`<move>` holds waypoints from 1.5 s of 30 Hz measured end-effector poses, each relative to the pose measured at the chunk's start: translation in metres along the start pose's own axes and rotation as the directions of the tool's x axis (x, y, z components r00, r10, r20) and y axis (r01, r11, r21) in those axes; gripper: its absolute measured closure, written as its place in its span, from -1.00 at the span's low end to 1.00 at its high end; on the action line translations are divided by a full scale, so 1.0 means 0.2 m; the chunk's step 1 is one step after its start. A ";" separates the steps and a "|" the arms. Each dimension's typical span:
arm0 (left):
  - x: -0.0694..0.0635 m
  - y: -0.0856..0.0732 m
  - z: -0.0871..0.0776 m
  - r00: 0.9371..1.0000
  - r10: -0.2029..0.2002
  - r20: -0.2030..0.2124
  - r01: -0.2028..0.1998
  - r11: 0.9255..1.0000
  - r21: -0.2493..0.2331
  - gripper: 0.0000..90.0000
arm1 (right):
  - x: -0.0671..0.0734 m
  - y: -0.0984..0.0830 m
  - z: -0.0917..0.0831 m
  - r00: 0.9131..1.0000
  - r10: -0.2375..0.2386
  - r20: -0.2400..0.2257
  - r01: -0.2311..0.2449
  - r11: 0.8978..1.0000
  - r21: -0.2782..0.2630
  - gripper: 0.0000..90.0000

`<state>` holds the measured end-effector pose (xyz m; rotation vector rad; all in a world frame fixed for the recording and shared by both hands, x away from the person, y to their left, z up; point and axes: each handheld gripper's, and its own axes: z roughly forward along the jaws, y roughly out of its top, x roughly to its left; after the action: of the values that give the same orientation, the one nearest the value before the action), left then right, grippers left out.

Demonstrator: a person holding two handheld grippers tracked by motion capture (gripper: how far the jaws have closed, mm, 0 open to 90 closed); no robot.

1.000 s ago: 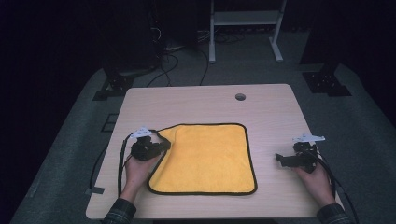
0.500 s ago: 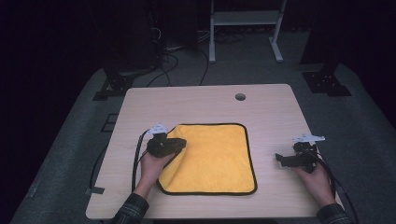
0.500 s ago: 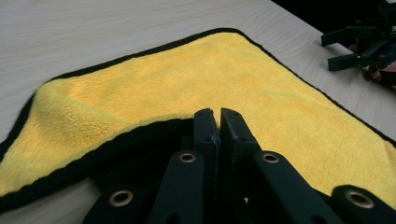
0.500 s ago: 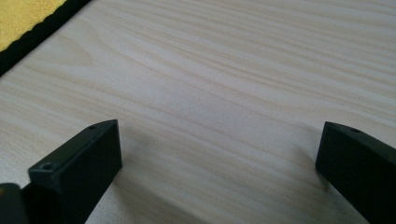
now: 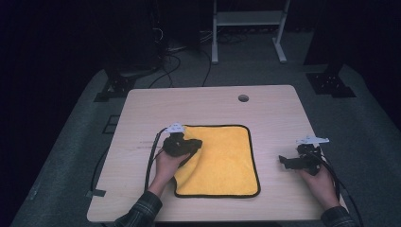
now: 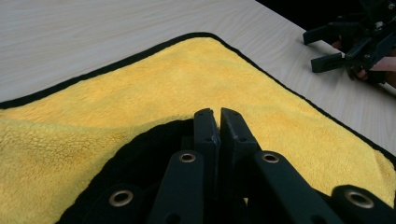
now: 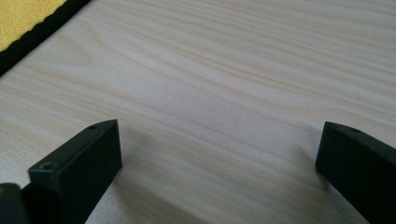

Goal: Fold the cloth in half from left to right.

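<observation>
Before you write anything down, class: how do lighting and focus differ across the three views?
High view: the table is lit while the floor and room around it sink into darkness. Left gripper view: the yellow cloth is bright and sharp. Right gripper view: the wood grain is evenly lit, the near jaws slightly soft.

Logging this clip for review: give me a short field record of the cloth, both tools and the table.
cloth: yellow cloth with black edging, flat except its near left edge, lifted and curled inward
left tool: left tool shut on the cloth's edge, over the cloth's left part
right tool: right tool open, nothing between its jaws, low over bare wood to the right of the cloth
table: wooden table, round hole near far edge
</observation>
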<state>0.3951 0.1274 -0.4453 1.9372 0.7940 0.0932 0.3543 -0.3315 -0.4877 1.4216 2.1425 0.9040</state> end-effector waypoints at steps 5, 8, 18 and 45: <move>-0.03 0.03 0.06 1.000 0.020 0.023 -0.020 1.000 0.009 0.89 | 0.00 0.00 0.00 1.000 0.000 0.000 0.000 1.000 0.000 -1.00; -0.04 0.04 0.08 0.999 0.026 0.034 -0.027 1.000 0.012 0.89 | 0.00 0.00 0.00 1.000 0.000 0.000 0.000 1.000 0.000 -1.00; -0.09 0.08 0.18 0.996 0.044 0.077 -0.046 0.999 0.019 0.89 | 0.00 0.00 0.00 1.000 0.000 0.000 0.000 1.000 0.000 -1.00; -0.22 0.17 0.47 0.983 0.070 0.170 -0.079 0.996 0.047 0.89 | 0.00 0.00 0.00 1.000 -0.006 -0.005 0.006 1.000 -0.001 -1.00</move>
<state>0.4144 0.0193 -0.4518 1.9964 0.6175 -0.0463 0.3543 -0.3314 -0.4878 1.4128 2.1486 0.9066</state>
